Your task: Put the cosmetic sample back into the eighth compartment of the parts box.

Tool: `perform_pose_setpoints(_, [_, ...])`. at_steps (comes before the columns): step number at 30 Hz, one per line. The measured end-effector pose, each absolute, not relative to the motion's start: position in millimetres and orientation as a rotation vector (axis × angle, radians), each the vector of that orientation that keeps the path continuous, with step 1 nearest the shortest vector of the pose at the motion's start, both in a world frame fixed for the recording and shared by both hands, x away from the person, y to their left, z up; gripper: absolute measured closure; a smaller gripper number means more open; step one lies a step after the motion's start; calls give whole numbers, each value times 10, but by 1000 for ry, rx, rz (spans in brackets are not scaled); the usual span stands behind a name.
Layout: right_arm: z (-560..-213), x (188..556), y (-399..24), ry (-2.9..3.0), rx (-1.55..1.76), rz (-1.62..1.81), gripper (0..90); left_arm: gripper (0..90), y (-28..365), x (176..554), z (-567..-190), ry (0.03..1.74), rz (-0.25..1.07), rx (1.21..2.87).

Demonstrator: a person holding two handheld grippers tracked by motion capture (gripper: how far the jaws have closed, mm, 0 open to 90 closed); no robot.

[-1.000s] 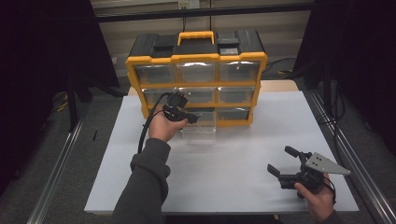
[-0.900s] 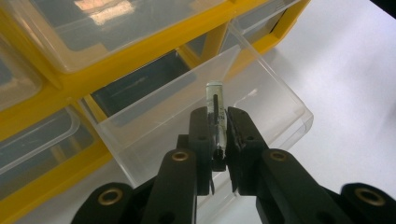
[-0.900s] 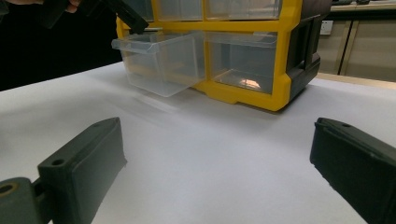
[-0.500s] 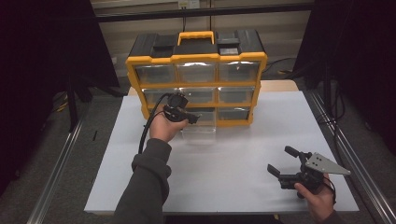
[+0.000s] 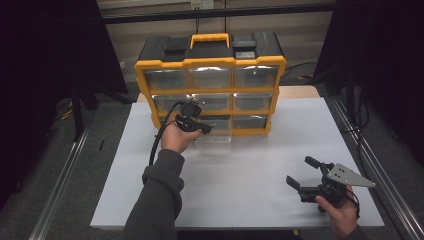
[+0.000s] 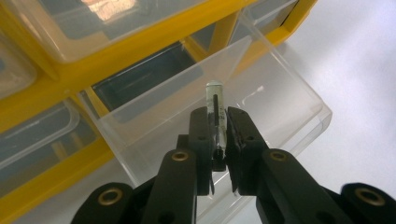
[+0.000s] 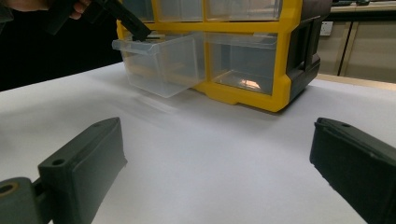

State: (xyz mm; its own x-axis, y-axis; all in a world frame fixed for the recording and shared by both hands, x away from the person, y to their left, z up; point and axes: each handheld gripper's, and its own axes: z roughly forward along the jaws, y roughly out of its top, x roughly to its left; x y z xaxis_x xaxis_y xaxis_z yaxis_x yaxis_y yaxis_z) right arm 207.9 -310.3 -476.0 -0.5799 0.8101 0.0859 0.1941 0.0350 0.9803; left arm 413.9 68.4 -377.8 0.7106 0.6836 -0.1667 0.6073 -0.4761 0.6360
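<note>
While over open drawer [image 6: 280, 107] | vial [image 6: 215, 105] pinched betw. left tool [image 6: 219, 135] pads

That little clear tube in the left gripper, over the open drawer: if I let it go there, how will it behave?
The clear tube looks round and smooth, so it will probably roll once it lands in the open drawer. It seems thin-walled and light, perhaps glass, so it may be fragile. The left gripper pinches it along a narrow line; it could slip if tilted.

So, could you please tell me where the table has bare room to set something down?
The white table lies bare between the pulled-out clear drawer and the right claw, and along both sides of the yellow organizer. It is crowded at the drawer, where the left claw holds a small tube.
</note>
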Motion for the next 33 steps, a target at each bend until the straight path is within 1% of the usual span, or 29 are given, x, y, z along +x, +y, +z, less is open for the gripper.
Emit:
perform_pose_setpoints(3, [-4759, 2079, -3098, 1808, 1019, 1584, 22, 811, 707, 4145, -3796, 982, 139, 2236])
perform_pose_setpoints(7, [-4757, 2079, -3097, 1810, 1011, 1583, 22, 802, 712, 4143, -3819, 974, 148, 2210])
perform_pose_setpoints(10, [-4757, 2081, -3095, 1809, 1007, 1582, 23, 730, 722, 4140, -3822, 969, 161, 2193])
perform_pose_setpoints(17, [-4757, 2083, -3091, 1814, 1010, 1583, 23, 625, 764, 4090, -3779, 959, 151, 2173])
perform_pose_setpoints(18, [-4759, 2086, -3088, 1815, 1007, 1582, 23, 607, 794, 4064, -3763, 958, 153, 2149])
perform_pose_setpoints(21, [-4761, 2088, -3076, 1809, 1017, 1585, 22, 521, 848, 4040, -3746, 949, 172, 2135])
perform_pose_setpoints(24, [-4763, 2085, -3083, 1816, 1014, 1581, 23, 439, 960, 3952, -3723, 951, 190, 2087])
perform_pose_setpoints(27, [-4759, 2082, -3083, 1817, 1014, 1578, 22, 383, 1086, 3858, -3715, 944, 217, 2059])
perform_pose_setpoints(28, [-4759, 2084, -3076, 1812, 1021, 1581, 22, 365, 1105, 3821, -3721, 960, 220, 2014])
perform_pose_setpoints(30, [-4761, 2088, -3071, 1813, 1015, 1579, 22, 315, 1186, 3776, -3716, 932, 247, 2016])
perform_pose_setpoints(33, [-4761, 2094, -3063, 1819, 1008, 1573, 22, 285, 1288, 3685, -3729, 923, 266, 1988])
